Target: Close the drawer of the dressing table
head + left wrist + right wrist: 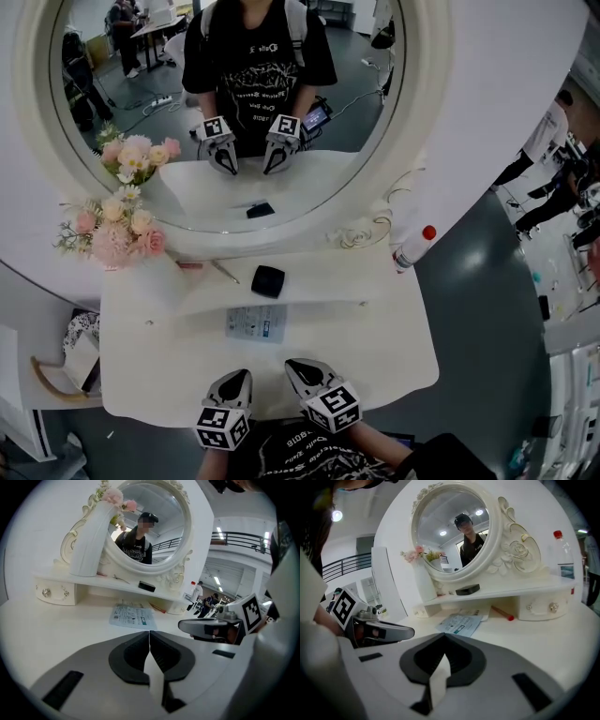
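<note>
The white dressing table (394, 352) carries an oval mirror (225, 103) above a low shelf. A small drawer with crystal knobs sits under each end of the shelf: the left drawer (51, 593) and the right drawer (541, 607). Both fronts look flush with the shelf. My left gripper (242, 377) and right gripper (292, 366) hover side by side over the table's front edge, pointing at the mirror. Each is shut with nothing between its jaws, as the left gripper (149, 633) and the right gripper (444, 637) show close up.
A printed leaflet (256, 322) lies under the shelf's middle, with a red pen (502, 612) beside it. On the shelf stand a black case (268, 280), a white vase of pink flowers (112, 230) and a red-capped bottle (412, 248). A chair (56, 375) stands left of the table.
</note>
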Available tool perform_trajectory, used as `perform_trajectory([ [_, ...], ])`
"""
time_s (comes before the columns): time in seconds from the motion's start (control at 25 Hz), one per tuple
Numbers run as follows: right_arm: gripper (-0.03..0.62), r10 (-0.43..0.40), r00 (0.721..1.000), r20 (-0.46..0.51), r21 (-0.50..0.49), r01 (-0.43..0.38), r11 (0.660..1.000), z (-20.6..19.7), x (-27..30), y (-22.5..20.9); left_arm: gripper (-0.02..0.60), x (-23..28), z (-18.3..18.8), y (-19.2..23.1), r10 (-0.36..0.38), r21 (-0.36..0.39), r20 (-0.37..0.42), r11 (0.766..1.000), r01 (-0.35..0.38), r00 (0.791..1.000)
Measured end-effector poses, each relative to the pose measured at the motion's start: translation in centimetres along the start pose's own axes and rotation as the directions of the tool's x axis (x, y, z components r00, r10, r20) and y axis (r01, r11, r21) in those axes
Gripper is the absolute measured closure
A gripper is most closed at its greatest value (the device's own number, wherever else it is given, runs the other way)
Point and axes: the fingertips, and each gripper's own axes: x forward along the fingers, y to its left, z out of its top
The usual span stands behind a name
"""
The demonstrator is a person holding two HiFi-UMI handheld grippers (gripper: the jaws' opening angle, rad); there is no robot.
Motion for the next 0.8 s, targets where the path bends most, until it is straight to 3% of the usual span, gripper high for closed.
perform_trajectory([
  [0.44,0.585,-0.070,0.997,-0.029,0.005,0.070,0.998,-0.6,-1.0,-1.3,0.565,1.2,-0.6,-2.4,-0.084,0.048,-0.042,0.995,0.086,0.996],
  [0.8,0.585,-0.051,0.998,-0.047,0.015,0.052,0.999,-1.0,-0.2,-0.8,0.565,0.7,-1.1,-1.8,-0.075,0.041,-0.059,0.996,0.077,0.995],
])
